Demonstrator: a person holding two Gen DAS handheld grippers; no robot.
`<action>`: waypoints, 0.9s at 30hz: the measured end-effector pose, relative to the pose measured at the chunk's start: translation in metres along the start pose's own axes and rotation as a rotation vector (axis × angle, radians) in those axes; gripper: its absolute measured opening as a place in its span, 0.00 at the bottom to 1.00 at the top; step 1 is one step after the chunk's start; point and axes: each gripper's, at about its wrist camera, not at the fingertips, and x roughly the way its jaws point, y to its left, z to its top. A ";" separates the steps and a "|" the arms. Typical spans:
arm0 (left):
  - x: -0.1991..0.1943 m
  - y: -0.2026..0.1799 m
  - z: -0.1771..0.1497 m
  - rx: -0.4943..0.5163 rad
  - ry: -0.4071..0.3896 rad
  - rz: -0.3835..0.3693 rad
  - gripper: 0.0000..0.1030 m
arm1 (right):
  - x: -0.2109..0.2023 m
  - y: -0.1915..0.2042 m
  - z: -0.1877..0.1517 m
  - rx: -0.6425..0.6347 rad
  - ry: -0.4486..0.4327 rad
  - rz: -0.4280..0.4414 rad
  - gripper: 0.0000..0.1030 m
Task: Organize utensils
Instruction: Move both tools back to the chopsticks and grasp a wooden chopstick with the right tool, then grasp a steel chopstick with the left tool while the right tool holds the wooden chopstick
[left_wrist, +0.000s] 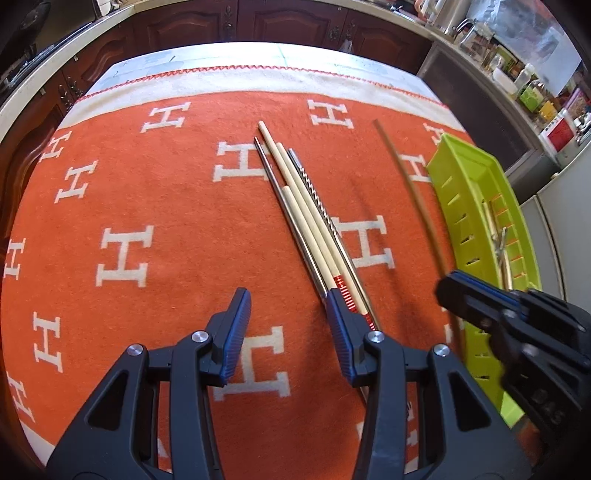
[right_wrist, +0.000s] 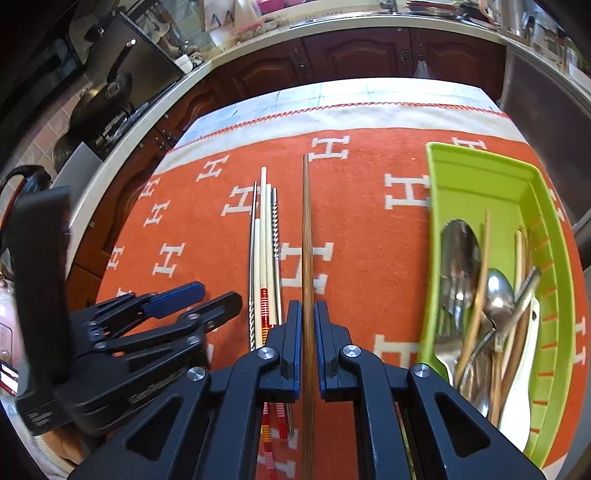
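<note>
Right gripper (right_wrist: 307, 314): fingers closed tight on a brown chopstick (right_wrist: 306, 229), held above the orange blanket (right_wrist: 369, 229). Left gripper (left_wrist: 288, 317): fingers spread wide, nothing held, right finger over the bundle of chopsticks (left_wrist: 295, 199) lying on the blanket. Green tray (right_wrist: 480, 177) at the right edge holds spoons (right_wrist: 460, 254), forks and more chopsticks

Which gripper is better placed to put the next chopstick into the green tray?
Right. The right gripper is already shut on the brown chopstick, and the green tray lies on its side. The left gripper is open and holds nothing.
</note>
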 end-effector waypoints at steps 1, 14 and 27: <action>0.002 -0.002 0.000 0.002 0.005 0.006 0.38 | -0.003 -0.002 -0.001 0.008 -0.006 0.005 0.06; 0.003 -0.012 -0.001 0.022 -0.023 0.111 0.41 | -0.025 -0.016 -0.010 0.049 -0.048 0.044 0.06; 0.013 -0.017 0.009 0.014 0.021 0.194 0.40 | -0.038 -0.019 -0.015 0.056 -0.069 0.068 0.06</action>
